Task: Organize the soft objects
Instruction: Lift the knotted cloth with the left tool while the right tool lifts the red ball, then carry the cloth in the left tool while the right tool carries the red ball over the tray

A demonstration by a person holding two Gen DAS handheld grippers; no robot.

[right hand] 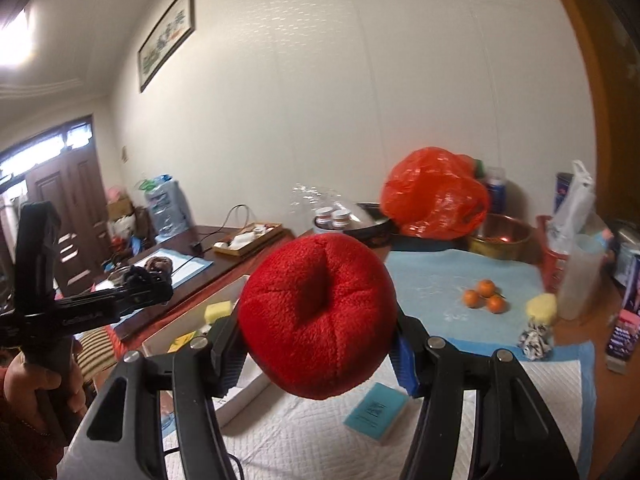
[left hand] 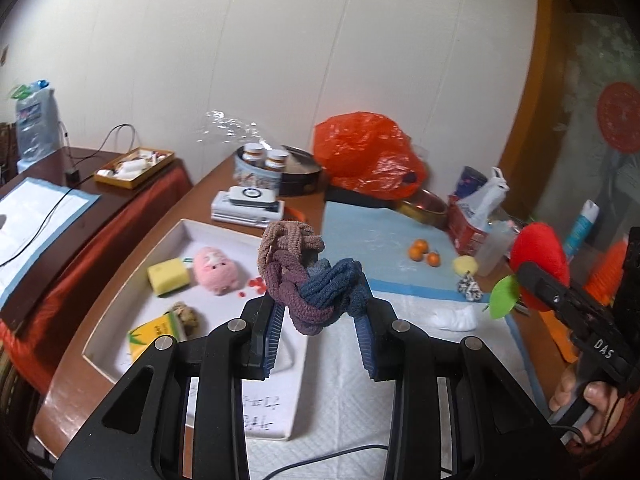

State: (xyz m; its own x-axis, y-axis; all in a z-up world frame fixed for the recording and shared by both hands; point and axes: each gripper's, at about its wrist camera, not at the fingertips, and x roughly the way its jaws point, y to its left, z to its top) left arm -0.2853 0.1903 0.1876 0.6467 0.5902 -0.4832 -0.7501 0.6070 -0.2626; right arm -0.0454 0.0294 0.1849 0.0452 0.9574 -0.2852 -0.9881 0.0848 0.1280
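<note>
My left gripper (left hand: 320, 312) is shut on a braided knot of tan, purple and blue hair ties (left hand: 310, 276), held above the right edge of a white tray (left hand: 120, 296). The tray holds a pink plush pig (left hand: 216, 270), a yellow sponge (left hand: 168, 276), a yellow packet (left hand: 150, 336) and a brown lump (left hand: 186, 316). My right gripper (right hand: 318, 344) is shut on a red plush apple (right hand: 316, 316) above the white padded mat (right hand: 320, 440); it shows at the right of the left wrist view (left hand: 540, 264) with a green leaf.
An orange plastic bag (left hand: 368, 156), a tin with bottles (left hand: 260, 168), a power bank (left hand: 250, 204), small oranges (left hand: 424, 252), a yellow pom-pom (left hand: 466, 266), a white wad (left hand: 456, 318), a brass bowl (right hand: 500, 236) and a teal booklet (right hand: 376, 412) crowd the table.
</note>
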